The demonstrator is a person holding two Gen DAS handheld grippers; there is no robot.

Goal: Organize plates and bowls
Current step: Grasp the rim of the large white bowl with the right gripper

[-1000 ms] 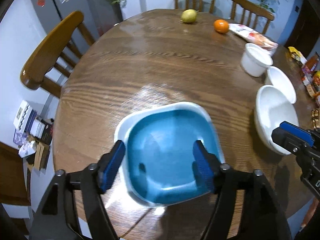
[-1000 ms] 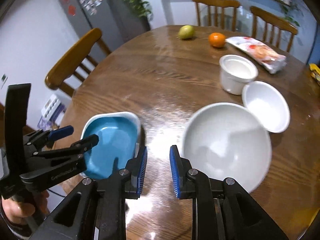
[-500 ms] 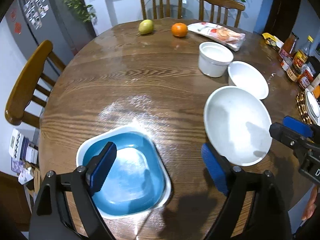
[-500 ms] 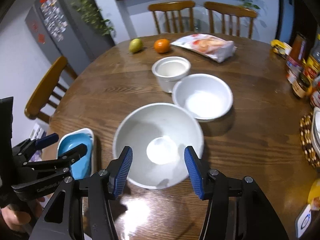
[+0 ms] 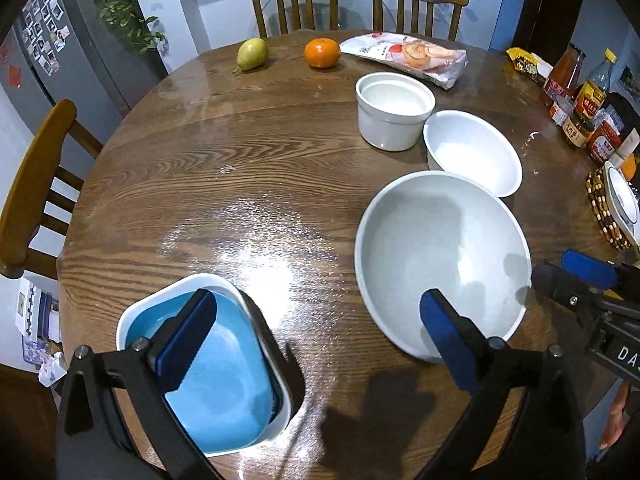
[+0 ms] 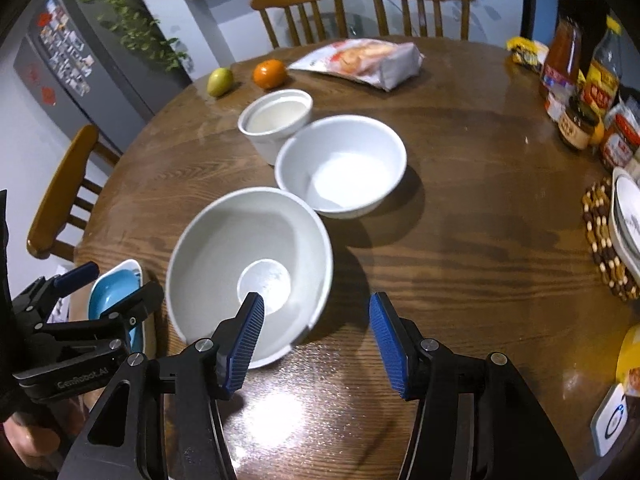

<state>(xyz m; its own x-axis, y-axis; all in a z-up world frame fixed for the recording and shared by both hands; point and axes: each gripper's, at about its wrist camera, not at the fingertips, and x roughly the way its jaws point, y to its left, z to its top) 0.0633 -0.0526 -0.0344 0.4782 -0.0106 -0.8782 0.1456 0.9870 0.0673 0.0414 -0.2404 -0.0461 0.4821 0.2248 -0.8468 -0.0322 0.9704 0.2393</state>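
near the table's (image 5: 248,160) left front edge sits the blue dish (image 5: 224,380), under our left gripper (image 5: 316,344), gaping and empty. our right gripper (image 6: 316,340), also spread and empty, straddles the large white bowl's (image 6: 240,248) near rim; we judge we should seat one finger inside before closing, then lift level.

blue dish (image 6: 116,294): mostly behind left gripper (image 6: 92,300) | plate (image 5: 622,200): cut by edge | jar labels (image 6: 600,96): blurred

Round wooden table (image 5: 240,168) with random stuff along its far edge: a pear (image 5: 251,53), an orange (image 5: 322,53) just beside it, and a snack bag (image 5: 404,56). Sauce bottles and jars (image 6: 576,80) crowd its right edge near a beaded trivet (image 6: 604,240).
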